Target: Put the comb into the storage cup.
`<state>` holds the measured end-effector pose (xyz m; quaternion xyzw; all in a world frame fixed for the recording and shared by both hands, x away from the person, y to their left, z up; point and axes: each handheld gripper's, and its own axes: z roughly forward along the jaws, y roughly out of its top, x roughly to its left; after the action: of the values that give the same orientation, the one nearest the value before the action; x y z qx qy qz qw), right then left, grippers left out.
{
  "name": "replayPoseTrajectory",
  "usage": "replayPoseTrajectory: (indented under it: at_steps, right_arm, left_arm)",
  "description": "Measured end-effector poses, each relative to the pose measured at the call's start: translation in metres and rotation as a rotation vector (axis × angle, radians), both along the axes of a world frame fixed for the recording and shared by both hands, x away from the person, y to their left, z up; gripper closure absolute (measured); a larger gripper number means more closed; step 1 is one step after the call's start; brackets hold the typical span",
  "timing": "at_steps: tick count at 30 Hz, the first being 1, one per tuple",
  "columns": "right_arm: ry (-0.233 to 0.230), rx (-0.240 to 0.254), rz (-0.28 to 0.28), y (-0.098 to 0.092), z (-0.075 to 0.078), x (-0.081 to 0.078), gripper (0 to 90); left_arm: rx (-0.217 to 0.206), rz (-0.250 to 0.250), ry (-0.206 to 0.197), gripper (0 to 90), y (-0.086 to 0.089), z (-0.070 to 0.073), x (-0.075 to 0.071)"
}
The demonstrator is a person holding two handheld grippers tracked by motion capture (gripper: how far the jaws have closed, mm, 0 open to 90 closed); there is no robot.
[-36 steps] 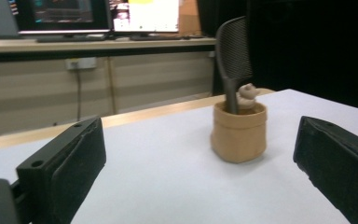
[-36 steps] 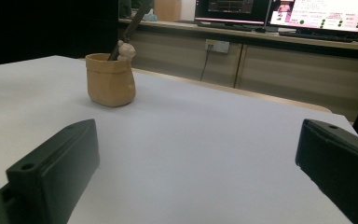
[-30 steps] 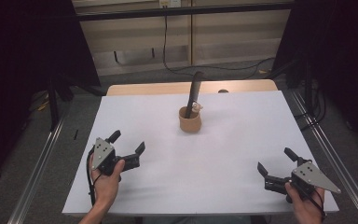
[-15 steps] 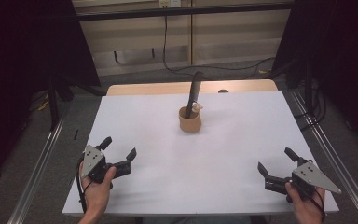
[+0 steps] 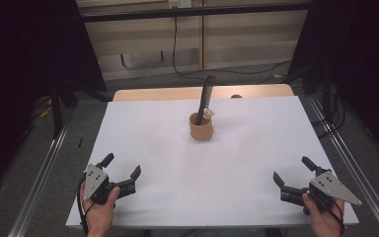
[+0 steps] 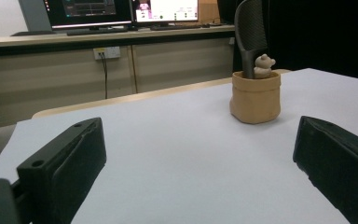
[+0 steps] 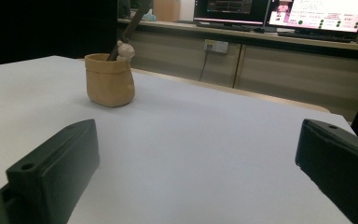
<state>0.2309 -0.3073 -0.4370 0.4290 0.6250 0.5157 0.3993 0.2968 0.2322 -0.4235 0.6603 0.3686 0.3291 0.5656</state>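
Left tool [image 5: 122, 174], pot [image 5: 201, 126] well beyond

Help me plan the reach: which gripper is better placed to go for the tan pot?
Left gripper, marginally: it sits slightly nearer the tan pot than the right gripper. Both are open.

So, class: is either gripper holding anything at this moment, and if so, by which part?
Nothing is held. The left gripper and right gripper are both open, apart from the tan fabric pot.

Tan pot [image 5: 201, 128] mid-table, left claw [image 5: 122, 170], right claw [image 5: 293, 174], both spread
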Motion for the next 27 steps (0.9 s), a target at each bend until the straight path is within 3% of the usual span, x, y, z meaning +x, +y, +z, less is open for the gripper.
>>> replayPoseTrajectory:
  at_steps: [3,8,11,12,14,19,27]
  right_arm:
    - [0.003,0.001,-0.002,-0.0001,-0.0001,-0.0001,0.0]
    - [-0.001,0.000,-0.002,0.0000,-0.0001,0.0000,0.0]
    - [0.003,-0.002,-0.003,0.0000,-0.0001,-0.0002,0.0]
    - [0.003,-0.003,-0.002,0.0000,-0.0001,-0.0002,0.0]
    - [0.007,-0.003,-0.002,-0.0001,-0.0003,0.0000,0.0]
    - [0.006,-0.004,-0.001,-0.0003,-0.0004,-0.0001,0.0]
    - [0.005,-0.004,-0.002,-0.0001,-0.0006,0.0004,0.0]
  left_arm:
    - [0.019,0.011,-0.005,2.4,0.0001,-0.0020,-0.0035]
    - [-0.015,0.031,0.006,2.4,0.0061,-0.0042,-0.0048]
    - [-0.032,0.068,0.007,2.1,0.0073,-0.0056,-0.0044]
    - [-0.041,0.060,0.010,2.1,0.0077,-0.0063,-0.0044]
    - [-0.019,0.069,0.018,2.0,0.0066,-0.0085,-0.0054]
    - [-0.043,0.051,0.039,2.1,0.0084,-0.0086,-0.0079]
    - [-0.035,0.057,0.034,2.1,0.0072,-0.0096,-0.0061]
